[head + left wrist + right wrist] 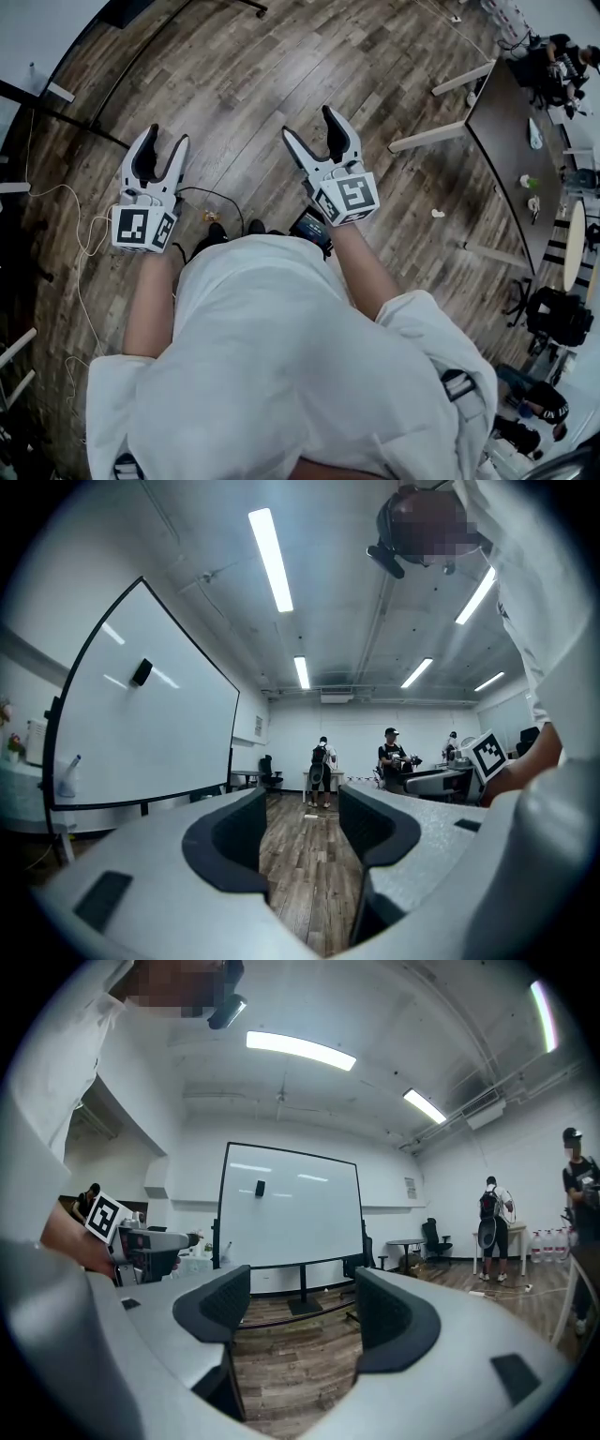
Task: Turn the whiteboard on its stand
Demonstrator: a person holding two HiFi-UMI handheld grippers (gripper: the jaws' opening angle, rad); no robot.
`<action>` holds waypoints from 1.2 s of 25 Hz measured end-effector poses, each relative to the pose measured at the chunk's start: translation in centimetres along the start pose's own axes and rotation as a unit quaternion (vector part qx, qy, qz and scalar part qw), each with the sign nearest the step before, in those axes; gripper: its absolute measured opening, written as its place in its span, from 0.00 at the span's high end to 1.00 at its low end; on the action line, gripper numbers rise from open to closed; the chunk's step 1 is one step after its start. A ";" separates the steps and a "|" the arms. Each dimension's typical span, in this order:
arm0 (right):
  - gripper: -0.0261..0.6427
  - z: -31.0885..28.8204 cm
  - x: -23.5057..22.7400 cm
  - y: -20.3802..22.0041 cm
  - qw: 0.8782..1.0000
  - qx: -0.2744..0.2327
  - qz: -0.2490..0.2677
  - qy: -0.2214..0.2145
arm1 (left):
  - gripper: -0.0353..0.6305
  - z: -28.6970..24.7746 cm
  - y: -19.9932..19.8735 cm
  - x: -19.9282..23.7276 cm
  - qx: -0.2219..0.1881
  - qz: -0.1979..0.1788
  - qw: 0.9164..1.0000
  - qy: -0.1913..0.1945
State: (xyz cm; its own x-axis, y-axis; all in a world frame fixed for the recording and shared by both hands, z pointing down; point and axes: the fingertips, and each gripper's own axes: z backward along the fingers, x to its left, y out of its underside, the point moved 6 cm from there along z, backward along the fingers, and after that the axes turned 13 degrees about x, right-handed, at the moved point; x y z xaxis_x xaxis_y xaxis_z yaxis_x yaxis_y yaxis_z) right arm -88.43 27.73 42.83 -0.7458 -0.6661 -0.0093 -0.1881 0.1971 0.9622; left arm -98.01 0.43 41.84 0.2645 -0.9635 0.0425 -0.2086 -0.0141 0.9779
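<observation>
In the middle of the head view, the white-and-black left gripper (167, 142) and the matching right gripper (311, 127) hover over the brown wood-plank floor (244, 66), both released, with nothing between their parted jaws. Farther off, at the centre of the right gripper view, the large black-framed whiteboard (291, 1206) stands upright on its black stand (302, 1303), well apart from both.

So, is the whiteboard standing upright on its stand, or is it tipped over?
Upright. In the right gripper view the whiteboard stands vertical, with its lower edge level, carried on its stand.
</observation>
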 end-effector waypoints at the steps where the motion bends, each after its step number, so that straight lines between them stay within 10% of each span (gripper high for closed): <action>1: 0.44 0.3 -0.4 0.2 1.000 -0.001 -0.004 0.000 | 0.59 -0.2 0.0 -0.5 0.001 -0.006 1.000 0.002; 14: 0.44 2.6 -2.9 1.7 0.999 -0.002 -0.031 -0.010 | 0.59 -1.7 -0.2 -4.1 0.003 -0.001 1.000 0.004; 30: 0.47 -5.4 -8.4 -0.5 0.999 0.013 -0.034 0.014 | 0.59 -12.0 -0.8 2.9 -0.007 0.025 0.999 0.019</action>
State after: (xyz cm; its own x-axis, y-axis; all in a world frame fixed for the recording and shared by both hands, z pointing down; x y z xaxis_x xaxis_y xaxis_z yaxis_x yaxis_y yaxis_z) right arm -78.61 29.38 43.84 -0.7134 -0.6976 -0.0662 -0.2540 0.1694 0.9523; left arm -85.76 0.84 43.64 0.2895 -0.9521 0.0979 -0.2093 0.0368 0.9772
